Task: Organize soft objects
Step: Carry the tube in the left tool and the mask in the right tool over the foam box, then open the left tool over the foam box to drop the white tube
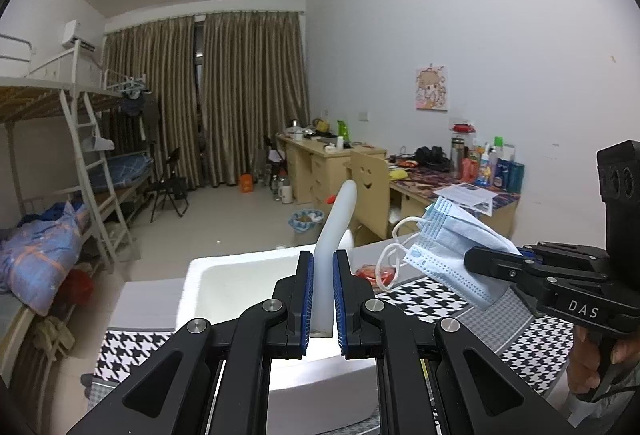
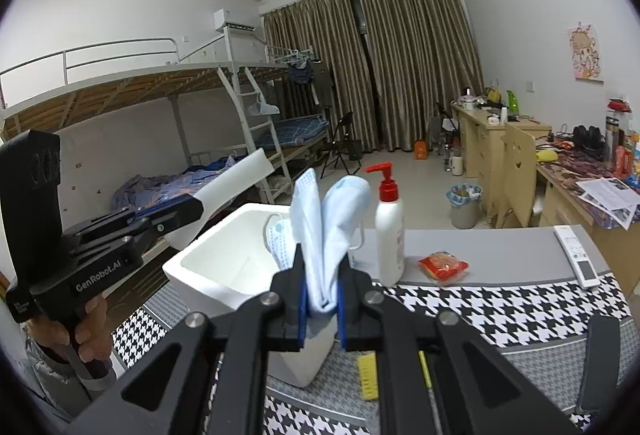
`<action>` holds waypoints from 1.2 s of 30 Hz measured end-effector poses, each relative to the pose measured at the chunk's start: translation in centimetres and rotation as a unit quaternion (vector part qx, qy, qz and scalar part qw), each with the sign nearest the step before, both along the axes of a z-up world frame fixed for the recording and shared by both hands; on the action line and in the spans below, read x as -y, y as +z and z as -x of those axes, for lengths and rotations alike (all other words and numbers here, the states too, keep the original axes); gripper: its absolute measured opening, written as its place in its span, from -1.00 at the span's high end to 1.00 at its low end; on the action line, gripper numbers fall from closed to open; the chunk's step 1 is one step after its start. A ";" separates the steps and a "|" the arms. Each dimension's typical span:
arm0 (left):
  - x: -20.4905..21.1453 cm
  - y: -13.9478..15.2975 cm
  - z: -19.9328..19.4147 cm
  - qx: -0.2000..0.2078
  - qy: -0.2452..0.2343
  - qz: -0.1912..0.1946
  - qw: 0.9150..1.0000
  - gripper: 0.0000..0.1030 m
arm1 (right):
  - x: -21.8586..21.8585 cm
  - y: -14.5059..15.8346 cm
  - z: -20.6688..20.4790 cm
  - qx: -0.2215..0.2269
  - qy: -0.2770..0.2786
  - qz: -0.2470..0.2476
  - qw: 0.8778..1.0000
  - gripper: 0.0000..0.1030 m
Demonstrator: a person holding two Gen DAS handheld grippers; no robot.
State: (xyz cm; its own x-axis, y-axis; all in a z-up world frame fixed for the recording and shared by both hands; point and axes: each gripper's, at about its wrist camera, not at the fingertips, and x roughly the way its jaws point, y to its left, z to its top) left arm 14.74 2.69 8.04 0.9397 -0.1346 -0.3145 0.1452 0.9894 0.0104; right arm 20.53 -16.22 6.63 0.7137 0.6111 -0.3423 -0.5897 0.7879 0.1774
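Left gripper [image 1: 323,259]: jaws pinch a white foam strip [image 1: 338,219] between the blue pads. The strip stands up from the jaws and bends slightly toward the far room. It is held above the white foam box [image 1: 192,275], over the box's open top.

Right gripper [image 2: 322,267]: jaws pinch a bunch of light blue face masks [image 2: 320,227]. The masks are folded, with 2 lobes fanning up out of the jaws; white ear loops [image 1: 394,255] dangle from them. In the left wrist view the masks hang in the air to the right of the box, clear of the table. 1 more mask [image 2: 278,235] shows at the box's rim, just behind the held bunch; whether it rests inside the box I cannot tell.

The box sits on a table with a black-and-white houndstooth cloth [image 2: 480,307]. Right of the box stands a white pump bottle with a red pump [image 2: 390,231], upright. Further right of the box lies a small red packet [image 2: 443,266], then a white remote [image 2: 578,255] near the table's far right edge. A yellow brush [image 2: 368,375] lies on the cloth in front of the box.

A hand [image 2: 86,331] grips the left gripper's handle, left of the box.
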 end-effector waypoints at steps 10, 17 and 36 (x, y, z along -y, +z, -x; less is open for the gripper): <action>-1.1 -0.5 -1.2 -0.010 0.026 0.000 1.000 0.79 | -1.6 0.6 -0.4 0.000 0.013 0.004 1.000 0.72; -2.2 -1.3 -2.3 -0.027 0.040 0.006 0.999 0.79 | -2.9 0.9 -0.7 -0.003 0.021 0.011 1.000 0.72; -5.3 -1.5 -1.8 -0.016 0.100 0.031 0.994 -0.94 | -3.9 1.1 -1.1 -0.011 0.022 0.020 0.999 0.72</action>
State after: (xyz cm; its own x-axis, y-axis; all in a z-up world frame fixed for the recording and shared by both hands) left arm 16.49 7.95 6.51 0.9390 0.0330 -0.3422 -0.0547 0.9970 -0.0538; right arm 21.66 -12.33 7.70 0.6790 0.6268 -0.3823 -0.6200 0.7684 0.1586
